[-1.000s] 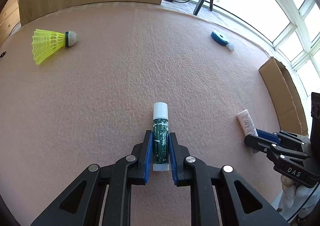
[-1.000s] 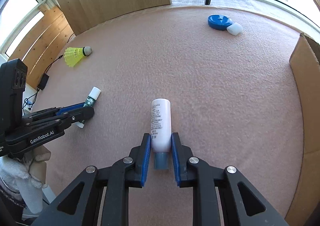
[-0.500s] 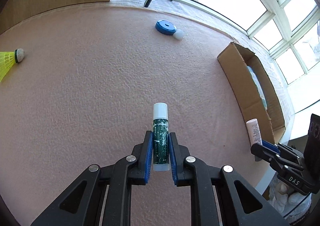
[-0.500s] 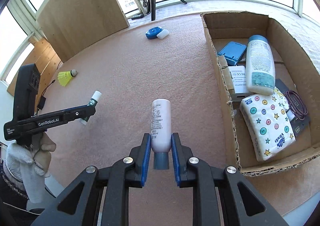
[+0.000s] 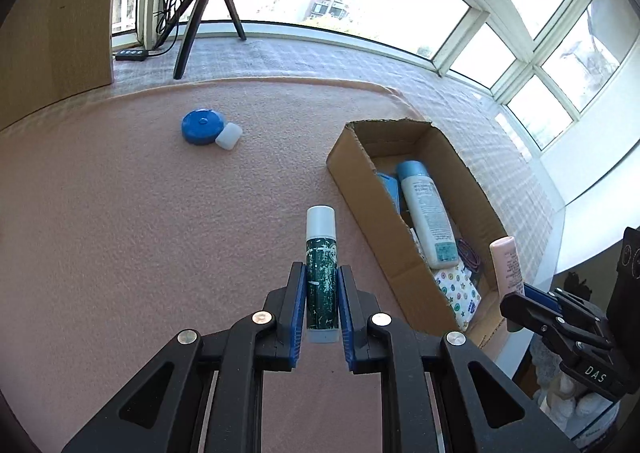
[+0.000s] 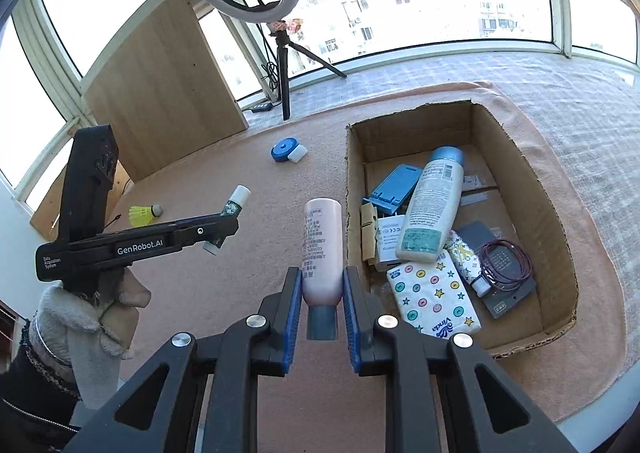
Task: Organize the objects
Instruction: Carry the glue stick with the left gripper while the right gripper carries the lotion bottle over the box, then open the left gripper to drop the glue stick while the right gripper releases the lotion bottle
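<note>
The left claw (image 5: 322,307) is clamped on a green tube (image 5: 321,285) beside the cardboard box (image 6: 556,237); the right claw (image 6: 322,303) grips a pink bottle (image 6: 322,249) near the box's left wall.

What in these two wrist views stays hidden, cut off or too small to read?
- Cardboard box: left wrist view, its near wall hides most contents.
- Blue holder: right wrist view, partly under the white bottle.
- Pink tube: print too small to read.
- Person: only a gloved hand, cut off by the edge.
</note>
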`<action>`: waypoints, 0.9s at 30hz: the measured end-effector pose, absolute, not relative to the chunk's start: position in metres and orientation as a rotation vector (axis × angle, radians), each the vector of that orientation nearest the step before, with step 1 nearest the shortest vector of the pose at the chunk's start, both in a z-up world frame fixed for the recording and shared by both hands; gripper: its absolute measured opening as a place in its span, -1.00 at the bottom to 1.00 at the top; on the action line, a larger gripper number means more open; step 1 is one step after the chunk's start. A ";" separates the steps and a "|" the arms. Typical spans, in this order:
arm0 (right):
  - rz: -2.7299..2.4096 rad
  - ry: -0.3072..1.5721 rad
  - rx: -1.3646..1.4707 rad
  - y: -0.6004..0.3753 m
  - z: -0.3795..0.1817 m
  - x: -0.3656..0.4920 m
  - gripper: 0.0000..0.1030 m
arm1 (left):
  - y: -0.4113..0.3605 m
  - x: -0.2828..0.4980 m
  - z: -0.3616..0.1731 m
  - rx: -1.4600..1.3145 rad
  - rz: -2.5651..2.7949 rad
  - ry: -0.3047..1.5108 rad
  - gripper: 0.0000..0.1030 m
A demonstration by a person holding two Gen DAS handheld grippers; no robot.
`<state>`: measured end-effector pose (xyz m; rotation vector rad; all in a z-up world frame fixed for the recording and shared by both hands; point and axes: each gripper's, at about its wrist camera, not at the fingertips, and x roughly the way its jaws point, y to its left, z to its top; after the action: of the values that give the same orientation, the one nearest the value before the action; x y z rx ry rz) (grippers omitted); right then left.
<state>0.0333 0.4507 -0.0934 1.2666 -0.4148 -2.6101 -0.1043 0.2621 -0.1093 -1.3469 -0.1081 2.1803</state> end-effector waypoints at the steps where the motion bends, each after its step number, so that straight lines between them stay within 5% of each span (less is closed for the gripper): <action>1: -2.628 -0.420 1.263 0.459 -0.092 0.033 -0.64 | 0.270 -0.107 -0.108 -1.341 2.175 -0.099 -0.69; 21: -2.790 -0.463 1.338 0.537 -0.109 0.010 -0.63 | 0.384 -0.152 -0.108 -1.274 2.128 0.049 -0.68; 23: -2.782 -0.458 1.347 0.538 -0.110 0.008 -0.49 | 0.391 -0.155 -0.110 -1.295 2.127 0.054 -0.36; 24: -2.783 -0.462 1.359 0.538 -0.110 0.007 -0.24 | 0.391 -0.157 -0.112 -1.310 2.119 0.039 0.00; 25: -2.796 -0.473 1.354 0.539 -0.110 0.008 -0.05 | 0.390 -0.158 -0.113 -1.310 2.120 0.030 0.04; 27: -2.811 -0.501 1.332 0.541 -0.109 0.011 0.00 | 0.389 -0.158 -0.116 -1.314 2.122 0.053 0.04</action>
<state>0.0108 0.5413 -0.1093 1.3316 -0.5011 -2.8108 -0.1579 0.3891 -0.1156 -1.3136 0.0529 2.1222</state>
